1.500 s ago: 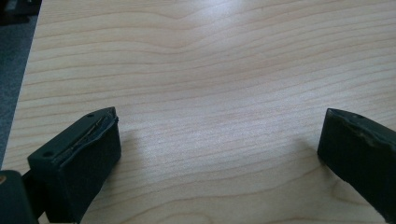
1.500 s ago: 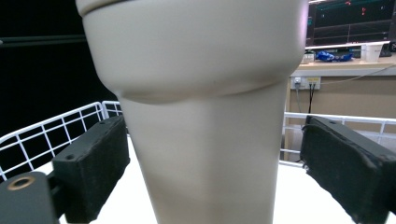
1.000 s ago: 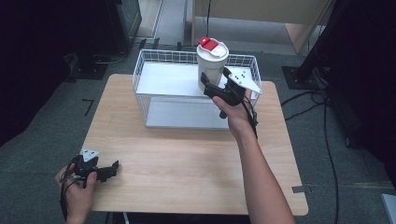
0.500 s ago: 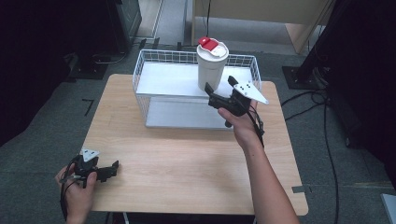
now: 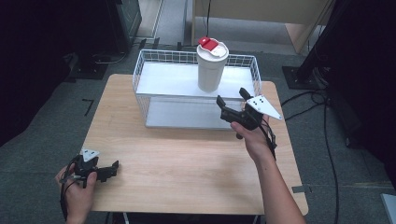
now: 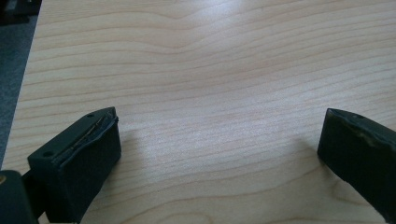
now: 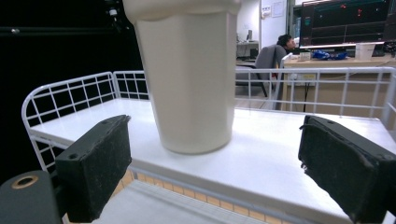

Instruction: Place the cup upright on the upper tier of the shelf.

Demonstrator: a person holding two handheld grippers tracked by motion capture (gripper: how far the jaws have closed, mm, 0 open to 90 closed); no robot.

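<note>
White cup (image 5: 211,70), red-tabbed lid, upright on wire rack's (image 5: 144,74) upper shelf; right hand-held gripper (image 5: 232,102) just opened, empty, nearby; left hand-held gripper (image 5: 112,169) apart over table (image 5: 187,158).

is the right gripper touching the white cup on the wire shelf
Apart. In the right gripper view the right gripper has open jaws short of the white cup, with bare wire shelf between.

One white cup (image 5: 212,67), one wire basket (image 5: 144,70), one wooden table (image 5: 187,163), two grippers.
</note>
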